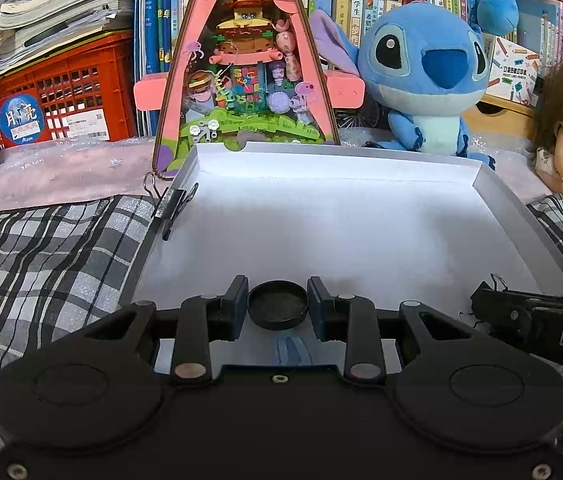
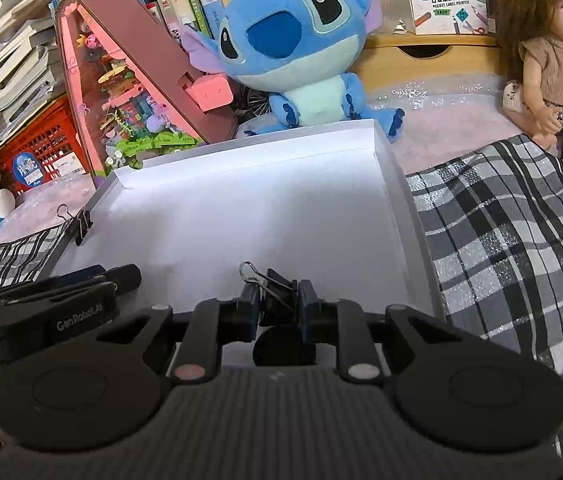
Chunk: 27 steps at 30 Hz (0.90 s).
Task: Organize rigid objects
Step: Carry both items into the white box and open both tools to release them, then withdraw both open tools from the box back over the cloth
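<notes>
1. two grippers work over one shallow white box [image 1: 361, 216] that lies on a black-and-white checked cloth [image 1: 41, 248].
2. the left gripper [image 1: 278, 302] has its jaws drawn in to a narrow gap around a round black cap [image 1: 277, 309]; both blue-edged pads touch the cap's sides, so the cap is held, open side up, over the near part of the box floor.
3. the right gripper [image 2: 278, 306] has its jaws pressed together as far as they go on a black binder clip [image 2: 277, 288]; the clip's wire handle sticks up and to the left, above the pads.
4. that gripped clip sits over the near edge of the box, toward its right side; in the left wrist view the right gripper comes in from the right edge with the clip at its tip.
5. a dark round shape shows under the right gripper's pads; what it is cannot be told.
6. a second binder clip [image 1: 173, 204] is clamped onto the left wall of the box, its wire handle pointing outward over the cloth.
7. the rest of the box floor is bare white.
8. behind the box stand a pink triangular toy display [image 1: 245, 64] and a blue plush toy [image 1: 425, 76], side by side, just past the far wall.
9. a long-haired doll [image 2: 549, 56] sits well to the right, at the cloth's far corner.
10. a red crate [image 1: 61, 100] and shelves of books fill the background.
</notes>
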Available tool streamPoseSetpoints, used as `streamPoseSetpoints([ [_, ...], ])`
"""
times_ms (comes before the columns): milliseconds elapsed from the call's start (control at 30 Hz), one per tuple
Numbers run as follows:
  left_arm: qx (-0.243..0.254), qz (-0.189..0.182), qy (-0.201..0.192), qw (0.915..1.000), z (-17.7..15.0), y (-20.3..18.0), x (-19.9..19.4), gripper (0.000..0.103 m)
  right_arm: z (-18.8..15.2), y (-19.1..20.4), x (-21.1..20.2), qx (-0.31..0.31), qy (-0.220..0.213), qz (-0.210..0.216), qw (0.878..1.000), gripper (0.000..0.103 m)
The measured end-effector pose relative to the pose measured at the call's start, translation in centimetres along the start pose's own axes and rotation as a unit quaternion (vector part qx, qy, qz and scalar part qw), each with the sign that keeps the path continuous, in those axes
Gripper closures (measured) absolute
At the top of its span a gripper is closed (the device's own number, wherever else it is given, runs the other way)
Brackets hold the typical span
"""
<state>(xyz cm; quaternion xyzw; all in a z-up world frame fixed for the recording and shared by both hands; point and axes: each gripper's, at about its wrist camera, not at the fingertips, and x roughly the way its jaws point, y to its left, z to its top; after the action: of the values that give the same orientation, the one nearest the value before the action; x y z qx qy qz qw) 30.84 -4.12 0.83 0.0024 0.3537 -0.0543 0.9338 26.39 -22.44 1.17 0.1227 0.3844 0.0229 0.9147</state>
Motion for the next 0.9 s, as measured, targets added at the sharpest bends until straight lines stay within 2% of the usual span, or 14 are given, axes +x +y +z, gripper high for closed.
streamPoseSetpoints([
  [367,0.016,0.012,-0.009,0.9998,-0.3,-0.4,-0.3,0.073,-0.2,0.5,-0.2,-0.02,0.003,-0.009,1.0,0.079],
  [433,0.022,0.019,-0.012,0.9995,-0.4,-0.5,-0.7,0.072,-0.2,0.5,-0.3,-0.02,0.002,-0.01,1.0,0.075],
  [467,0.025,0.022,-0.015,0.9993,-0.5,-0.5,-0.9,0.072,-0.2,0.4,-0.4,-0.019,0.001,-0.01,1.0,0.074],
  [533,0.026,0.023,-0.02,0.9992,-0.6,-0.4,-1.3,0.063,-0.2,0.3,-0.8,-0.017,-0.005,-0.009,1.0,0.073],
  [600,0.019,0.02,-0.025,0.9993,-0.7,-0.2,-2.0,0.062,-0.2,0.2,-1.3,-0.016,-0.012,-0.007,1.0,0.057],
  [700,0.012,0.017,-0.029,0.9994,-0.9,0.1,-3.5,0.057,-0.1,0.1,-2.3,-0.017,-0.025,-0.002,1.0,0.051],
  [767,0.012,0.018,-0.041,0.9989,-1.0,0.4,-4.8,0.051,-0.1,0.2,-3.1,-0.022,-0.036,-0.001,0.999,0.041],
  [900,0.02,0.016,-0.056,0.9981,-1.5,0.8,-7.3,0.037,-0.3,0.1,-4.7,-0.03,-0.054,0.005,0.998,0.034],
])
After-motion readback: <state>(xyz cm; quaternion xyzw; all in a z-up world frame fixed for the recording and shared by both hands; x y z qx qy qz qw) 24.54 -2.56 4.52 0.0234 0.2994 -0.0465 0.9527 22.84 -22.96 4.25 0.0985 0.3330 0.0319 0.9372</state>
